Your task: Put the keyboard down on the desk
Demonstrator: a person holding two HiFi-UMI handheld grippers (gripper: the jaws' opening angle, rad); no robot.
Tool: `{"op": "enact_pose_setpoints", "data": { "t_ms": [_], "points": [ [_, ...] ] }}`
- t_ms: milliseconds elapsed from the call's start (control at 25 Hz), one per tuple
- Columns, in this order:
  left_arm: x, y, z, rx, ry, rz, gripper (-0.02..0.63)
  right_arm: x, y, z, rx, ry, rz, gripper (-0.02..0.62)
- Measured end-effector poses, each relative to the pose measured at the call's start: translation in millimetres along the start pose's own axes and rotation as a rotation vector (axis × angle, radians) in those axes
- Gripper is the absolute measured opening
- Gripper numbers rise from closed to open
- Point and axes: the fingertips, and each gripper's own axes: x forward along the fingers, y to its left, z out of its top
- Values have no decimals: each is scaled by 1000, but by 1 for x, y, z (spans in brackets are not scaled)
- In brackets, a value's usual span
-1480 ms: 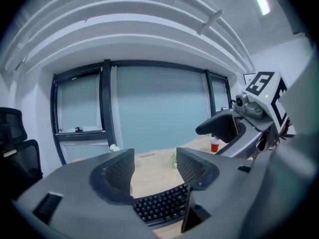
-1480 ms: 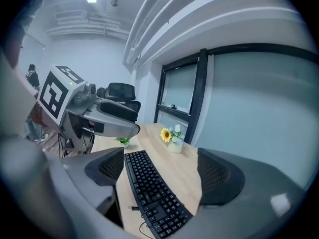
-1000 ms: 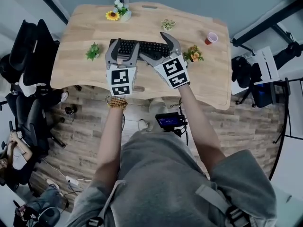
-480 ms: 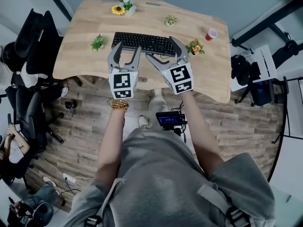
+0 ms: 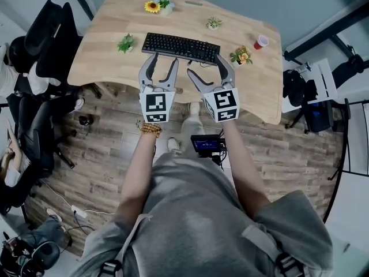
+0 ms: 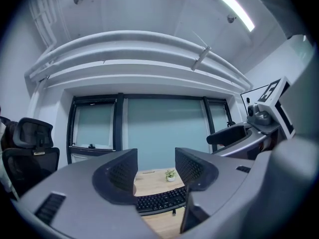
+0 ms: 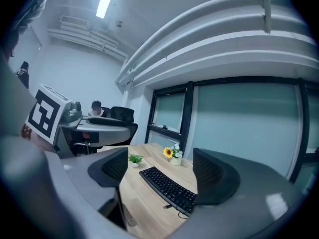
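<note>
Nearest, left tongs and right tongs: both agape and empty, having just narrowed a little, poised over the near edge of the surface. Farther on, keyboard lying flat on it, apart from both. Placement seemingly done; next, simply drawing clear.

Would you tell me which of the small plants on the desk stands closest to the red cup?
The plant with orange flowers, at the right end of the keyboard in the head view. It stands just below and left of the cup; the others stand farther off.
</note>
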Motion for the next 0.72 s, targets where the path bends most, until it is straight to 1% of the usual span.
{"op": "enact_pose_setpoints", "data": {
  "t_ms": [80, 160, 360, 400, 480, 560, 640, 720],
  "points": [
    [-5, -3, 1, -7, -17, -15, 231, -3, 5, -4, 7, 4, 2, 410],
    [-9, -7, 0, -13, -29, -27, 222, -7, 8, -7, 18, 2, -1, 382],
    [-15, -10, -4, -22, -32, -14, 185, -15, 9, -11, 18, 3, -33, 335],
    [-17, -11, -5, -24, -34, -10, 166, -16, 10, -12, 16, 1, -36, 327],
    [-19, -13, -8, -23, -31, -4, 136, -18, 10, -13, 15, -3, -38, 296],
    [-19, -14, -12, -20, -24, -1, 120, -18, 12, -15, 16, -7, -29, 244],
    [-20, -16, -15, -22, -19, 1, 107, -18, 15, -16, 18, -10, -16, 219],
    [-22, -18, -17, -23, -16, -4, 73, -20, 19, -16, 21, -15, -6, 191]
  ]
}}
